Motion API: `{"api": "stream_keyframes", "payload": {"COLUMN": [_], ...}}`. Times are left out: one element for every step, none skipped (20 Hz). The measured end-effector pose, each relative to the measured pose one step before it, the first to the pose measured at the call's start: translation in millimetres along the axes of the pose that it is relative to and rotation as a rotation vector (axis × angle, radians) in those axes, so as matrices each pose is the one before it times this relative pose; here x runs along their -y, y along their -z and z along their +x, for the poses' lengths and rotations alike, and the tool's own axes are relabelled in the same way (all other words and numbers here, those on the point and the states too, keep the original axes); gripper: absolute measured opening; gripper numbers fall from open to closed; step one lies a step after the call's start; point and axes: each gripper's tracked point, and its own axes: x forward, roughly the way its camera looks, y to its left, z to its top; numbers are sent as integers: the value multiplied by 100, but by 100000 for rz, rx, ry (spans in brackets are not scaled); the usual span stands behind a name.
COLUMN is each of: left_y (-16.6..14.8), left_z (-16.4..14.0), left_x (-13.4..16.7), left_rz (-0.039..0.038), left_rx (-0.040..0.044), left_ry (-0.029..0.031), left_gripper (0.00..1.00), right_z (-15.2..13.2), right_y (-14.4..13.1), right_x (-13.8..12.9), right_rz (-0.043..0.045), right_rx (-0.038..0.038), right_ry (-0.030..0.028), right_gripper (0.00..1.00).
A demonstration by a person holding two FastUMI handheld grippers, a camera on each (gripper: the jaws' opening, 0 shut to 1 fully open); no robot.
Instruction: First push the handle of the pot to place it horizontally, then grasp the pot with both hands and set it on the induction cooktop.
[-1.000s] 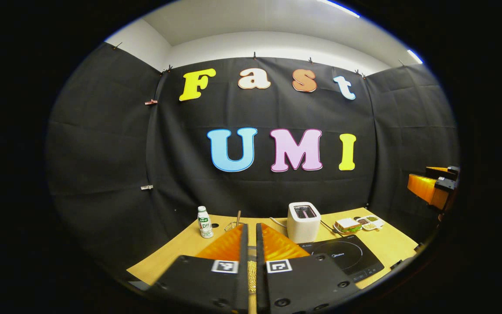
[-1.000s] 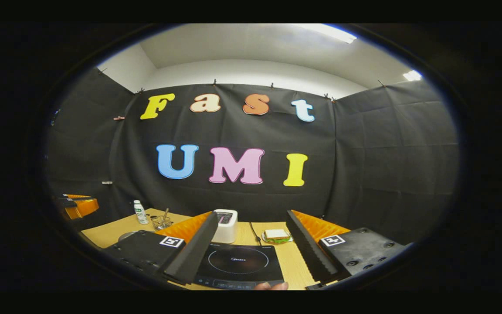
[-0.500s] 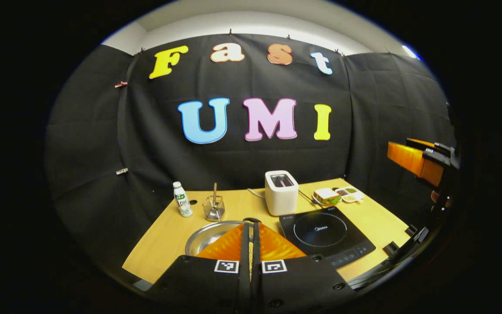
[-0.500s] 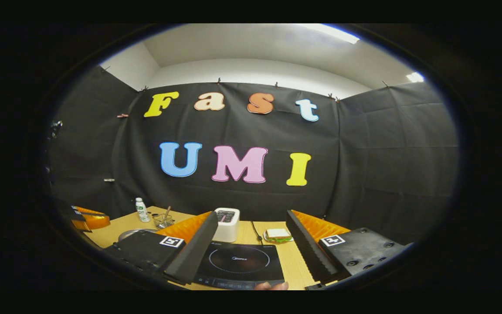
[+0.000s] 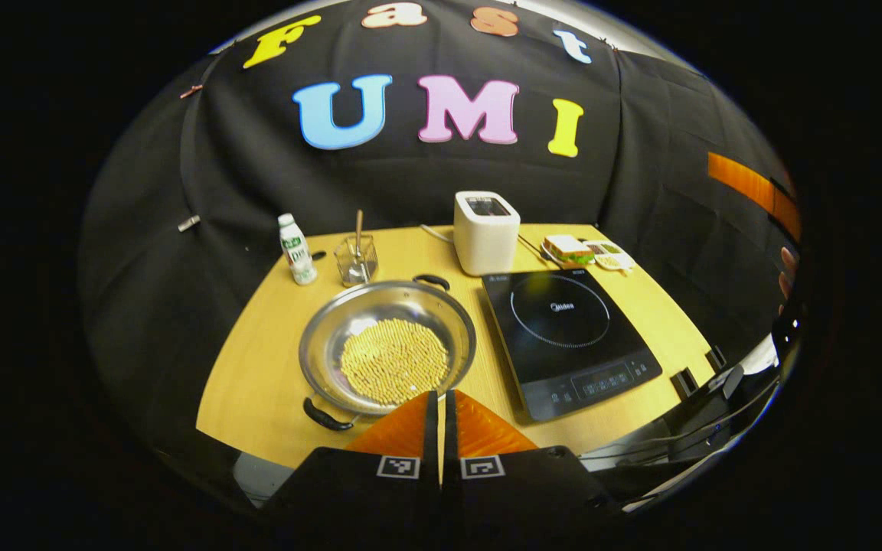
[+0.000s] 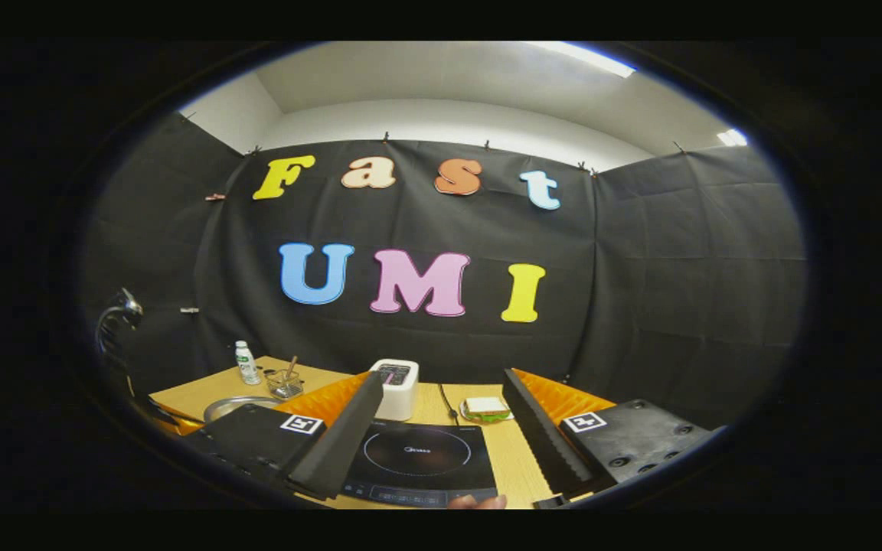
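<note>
On the wooden table (image 5: 272, 383), left of centre in the left gripper view: one shallow steel pot (image 5: 387, 346), holding a layer of small yellow grains, standing just beside the induction cooktop (image 5: 570, 337) but not on it. Its two dark loop handles, near handle (image 5: 326, 417) and far handle (image 5: 432, 281), lie on a diagonal, one toward the camera and one toward the back, so the handle-pushing step looks not yet done. Left gripper (image 5: 439, 405): fingers pressed together with nothing between them, poised above the pot's near rim, a closed tip being a sensible tool for nudging a handle round. Right gripper (image 6: 441, 428): fingers spread wide, holding nothing, held over the cooktop's front edge in the right gripper view, presumably waiting for the two-handed lift. Behind the pot: one small bottle (image 5: 296, 250) and one clear glass (image 5: 355, 260) with a stick in it. Behind the cooktop: one white toaster (image 5: 486, 232), with a sandwich on a plate (image 5: 568, 249) and a small sectioned dish (image 5: 611, 256) to its right, all well clear of the pot's short path onto the cooktop.
</note>
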Motion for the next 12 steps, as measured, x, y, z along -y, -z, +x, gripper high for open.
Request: {"api": "stream_keyframes", "payload": {"left_y": [1198,1151,1040,905,605,512,556,687,467,405,66,23], "left_z": [486,468,469,363,394,615,586,723,710,614,646,551], "left_x": [33,-311,-375,-504,-467,-520,-457,-416,-390,-307,-342,-332], "left_rz": [-590,-550,-636,-713,-752,-487,-463,-624,-991,-816,-611,-620], "left_rx": [-4762,-4194,-4182,-3568,-2946,-2709,-3034,-3545,-3099,-3302,-2570,-2118], "left_ry": [1810,925,272,-141,159,553,378,821,1023,1600,2054,1948], "left_gripper": [5,5,5,5,5,5,5,5,5,5,5,5], "right_z": [15,-50,31,-80,16,-91,-41,-19,18,55,-9,-6], "right_y": [178,24,162,87,40,181,256,138,79,60,133,173], "right_x": [-151,-28,-128,-60,38,-74,-60,83,83,89,81,59], "right_rz": [-43,-268,-227,13,235,300,84,-108,-252,-245,-66,27], "right_rx": [-272,-190,-117,-145,-257,-496,-643,-524,-263,-79,-321,-390], "right_ry": [-310,-197,-51,-67,-33,-294,6,19,220,370,162,309], "right_gripper": [96,96,96,96,96,98,98,98,96,96,96,96]}}
